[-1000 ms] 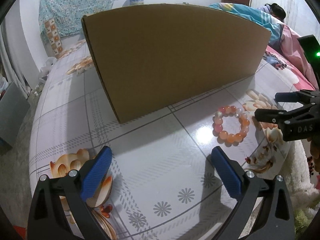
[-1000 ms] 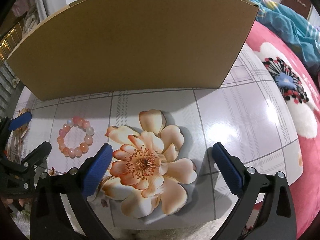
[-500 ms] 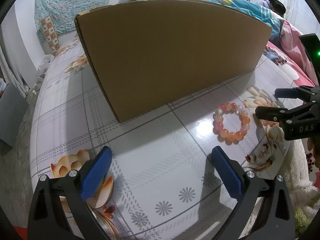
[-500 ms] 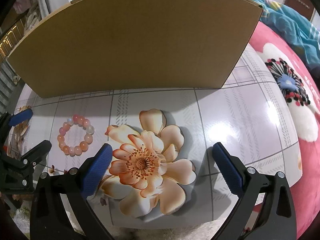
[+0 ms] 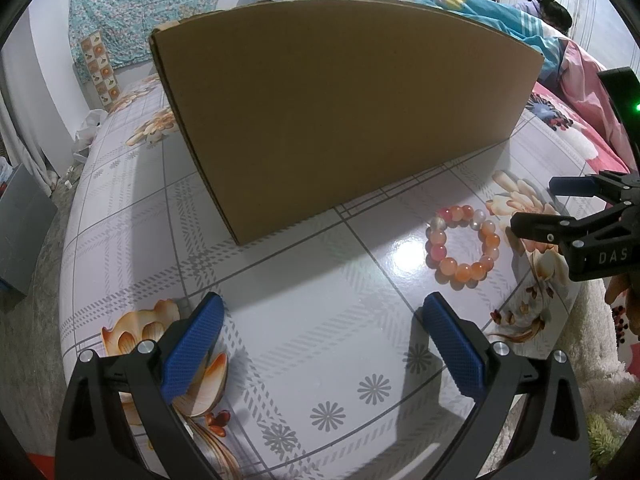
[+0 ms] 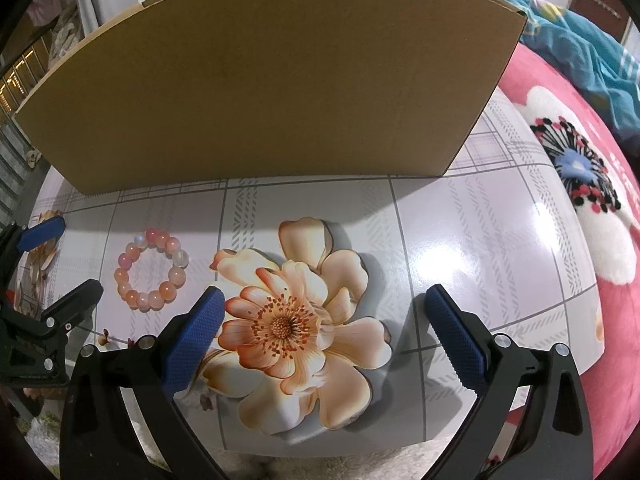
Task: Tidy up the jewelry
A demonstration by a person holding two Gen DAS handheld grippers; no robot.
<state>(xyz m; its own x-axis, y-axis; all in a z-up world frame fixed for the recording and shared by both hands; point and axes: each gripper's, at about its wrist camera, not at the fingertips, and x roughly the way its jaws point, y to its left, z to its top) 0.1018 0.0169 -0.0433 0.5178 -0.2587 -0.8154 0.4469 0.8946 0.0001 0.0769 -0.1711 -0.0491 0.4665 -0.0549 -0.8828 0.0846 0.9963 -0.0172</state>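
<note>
on floral table (image 5: 288,344), bracelet (image 5: 464,247) beside cardboard box (image 5: 344,112).

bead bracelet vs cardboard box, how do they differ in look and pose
The bead bracelet is a small ring of glossy pink and orange beads lying flat on the table; the cardboard box is large, plain matte brown, and stands upright behind it. The two are apart, not touching. Both rest on the same table, ungripped.
</note>
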